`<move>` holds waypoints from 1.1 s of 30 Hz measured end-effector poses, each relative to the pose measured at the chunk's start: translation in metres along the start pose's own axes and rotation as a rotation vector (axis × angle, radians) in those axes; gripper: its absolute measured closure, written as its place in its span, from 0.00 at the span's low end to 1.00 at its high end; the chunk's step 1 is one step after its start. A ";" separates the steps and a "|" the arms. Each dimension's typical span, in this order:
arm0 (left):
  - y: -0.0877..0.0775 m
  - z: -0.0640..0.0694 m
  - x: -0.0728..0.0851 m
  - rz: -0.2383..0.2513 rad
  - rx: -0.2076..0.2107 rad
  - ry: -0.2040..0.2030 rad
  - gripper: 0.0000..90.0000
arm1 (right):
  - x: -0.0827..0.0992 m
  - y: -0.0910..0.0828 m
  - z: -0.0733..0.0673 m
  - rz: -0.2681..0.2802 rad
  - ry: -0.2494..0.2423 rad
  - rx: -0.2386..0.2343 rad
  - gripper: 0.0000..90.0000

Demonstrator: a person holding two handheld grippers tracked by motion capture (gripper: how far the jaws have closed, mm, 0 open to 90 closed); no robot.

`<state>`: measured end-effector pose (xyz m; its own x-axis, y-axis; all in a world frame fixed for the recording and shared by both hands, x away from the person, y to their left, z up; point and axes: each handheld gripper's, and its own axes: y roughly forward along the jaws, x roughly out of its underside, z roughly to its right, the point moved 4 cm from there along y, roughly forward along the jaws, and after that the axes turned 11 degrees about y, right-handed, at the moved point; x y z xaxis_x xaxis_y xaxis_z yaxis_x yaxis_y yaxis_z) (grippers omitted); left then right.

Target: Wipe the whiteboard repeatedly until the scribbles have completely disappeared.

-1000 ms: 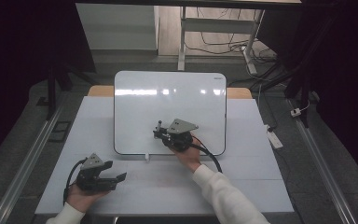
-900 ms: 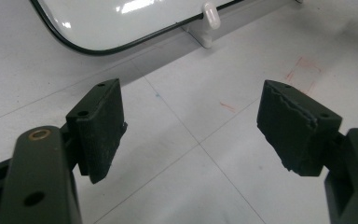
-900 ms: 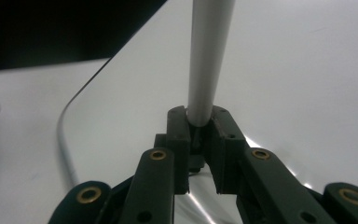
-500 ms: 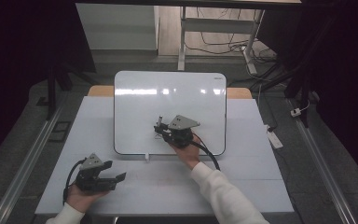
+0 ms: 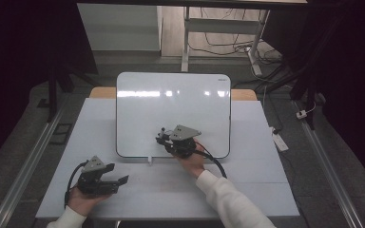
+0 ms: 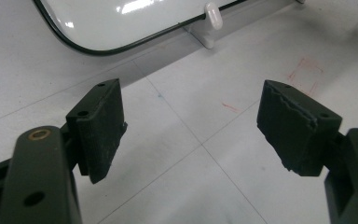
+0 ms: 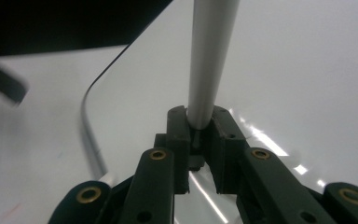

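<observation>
On the left, we hold the left gripper (image 5: 119,180) low over the white table (image 5: 266,190), its jaws wide apart with nothing between them. To the right, our right gripper (image 7: 200,135) is squeezed tight on a white pen (image 7: 212,60). The pen sticks out over the whiteboard (image 5: 171,104), near the bottom edge.

Bare table (image 5: 247,185) between grippers; whiteboard (image 5: 171,109) across the far half.
</observation>
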<state>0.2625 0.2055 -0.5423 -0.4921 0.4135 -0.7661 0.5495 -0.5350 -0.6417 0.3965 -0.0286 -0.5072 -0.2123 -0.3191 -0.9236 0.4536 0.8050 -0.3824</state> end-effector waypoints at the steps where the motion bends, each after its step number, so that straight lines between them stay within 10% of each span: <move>1: 0.000 0.000 0.000 0.001 0.000 0.000 0.27 | 0.000 0.000 0.000 0.000 0.000 0.000 0.87; 6: -0.001 0.001 0.000 0.001 -0.002 0.001 0.27 | -0.008 -0.006 0.015 0.064 0.078 0.038 0.87; 10: 0.000 0.000 0.000 -0.002 -0.002 0.000 0.27 | 0.002 0.003 -0.004 0.005 -0.001 -0.004 0.88; 15: -0.001 0.000 0.000 0.001 -0.002 -0.003 0.27 | -0.010 -0.010 0.021 0.074 0.076 0.057 0.87; 19: 0.000 0.000 0.000 -0.004 -0.001 0.001 0.27 | 0.004 -0.002 -0.002 0.003 0.004 0.000 0.87; 25: -0.001 0.000 0.000 0.001 -0.003 -0.004 0.27 | -0.009 -0.015 0.024 0.083 0.068 0.076 0.88; 33: -0.001 0.000 0.000 0.000 -0.005 -0.004 0.27 | -0.001 -0.007 0.007 0.034 0.005 0.042 0.87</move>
<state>0.2619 0.2061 -0.5420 -0.4944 0.4106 -0.7662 0.5531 -0.5313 -0.6417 0.3999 -0.0379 -0.5033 -0.2007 -0.2892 -0.9360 0.4964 0.7937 -0.3516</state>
